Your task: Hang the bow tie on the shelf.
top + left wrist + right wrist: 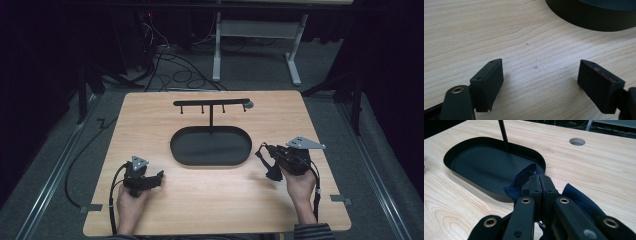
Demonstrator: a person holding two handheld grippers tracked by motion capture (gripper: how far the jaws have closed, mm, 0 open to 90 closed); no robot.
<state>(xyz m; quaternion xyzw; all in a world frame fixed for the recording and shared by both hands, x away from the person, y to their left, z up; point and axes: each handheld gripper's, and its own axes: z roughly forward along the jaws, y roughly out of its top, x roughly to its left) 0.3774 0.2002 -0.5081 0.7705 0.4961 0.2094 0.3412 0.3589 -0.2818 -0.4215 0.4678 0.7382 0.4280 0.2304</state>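
- Cloth [574,196], dark blue, is pinched in our right hand-held gripper [540,178]; the jaws are pressed together on a fold, with loose fabric spilling to either side.
- In the high view the right hand-held gripper [265,159] sits just right of the black oval tray [210,161], held off the counter [150,115], the cloth [262,151] bunched at its tip.
- We judge the grip is taken on an edge so that the rest can hang free, ready for draping.
- A thin post [211,116] rises from the back of the tray and carries a crossbar with small hooks [211,102]; this hanger looks like the likely destination, though that is our guess.
- Our left hand-held gripper [150,181] rests low near the front left of the counter, well apart from the cloth; its jaws stand wide apart with nothing between them, probably waiting to help spread the fabric.
- The tray wall [594,20] sits ahead of the left jaws.
- We can read no brand, label or writing on any item.
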